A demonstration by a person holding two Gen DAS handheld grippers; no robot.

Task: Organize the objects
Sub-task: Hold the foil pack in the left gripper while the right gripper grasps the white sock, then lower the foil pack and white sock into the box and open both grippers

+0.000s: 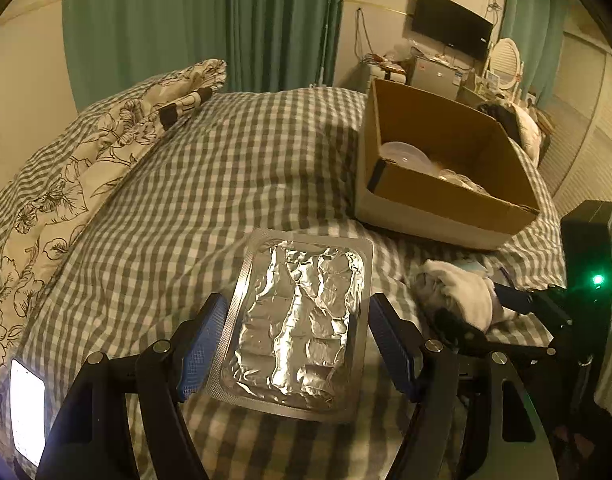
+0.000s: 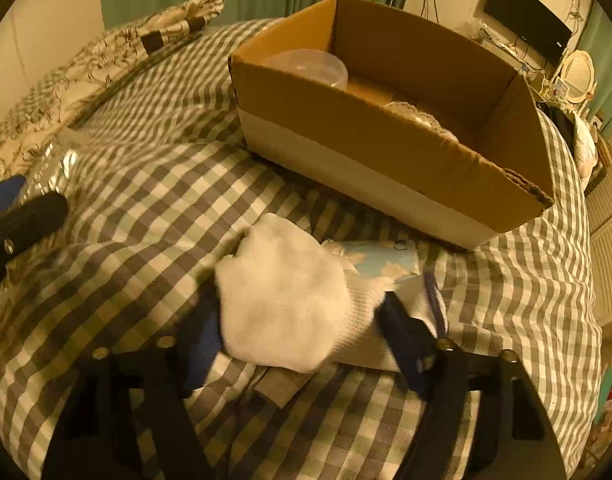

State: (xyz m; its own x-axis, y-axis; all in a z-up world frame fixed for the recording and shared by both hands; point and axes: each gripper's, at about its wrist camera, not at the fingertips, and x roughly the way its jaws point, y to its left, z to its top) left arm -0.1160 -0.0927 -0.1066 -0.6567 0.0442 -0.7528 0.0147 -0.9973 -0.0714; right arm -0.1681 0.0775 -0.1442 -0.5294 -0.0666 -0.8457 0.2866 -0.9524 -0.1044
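The left gripper point(image 1: 296, 344) stands wide around a flat silver foil blister pack point(image 1: 298, 328) lying on the grey-checked bedspread point(image 1: 226, 168). The right gripper point(image 2: 298, 340) straddles a white sock point(image 2: 282, 296), jaws wide; an open brown cardboard box point(image 2: 386, 148) sits beyond.

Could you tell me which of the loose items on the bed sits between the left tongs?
The foil blister pack, silver and crinkled; the white sock lies between the right tongs instead.

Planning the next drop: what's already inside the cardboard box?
Inside the cardboard box: a clear plastic container at one end and something pale and fuzzy mid-box. The near wall hides the floor.
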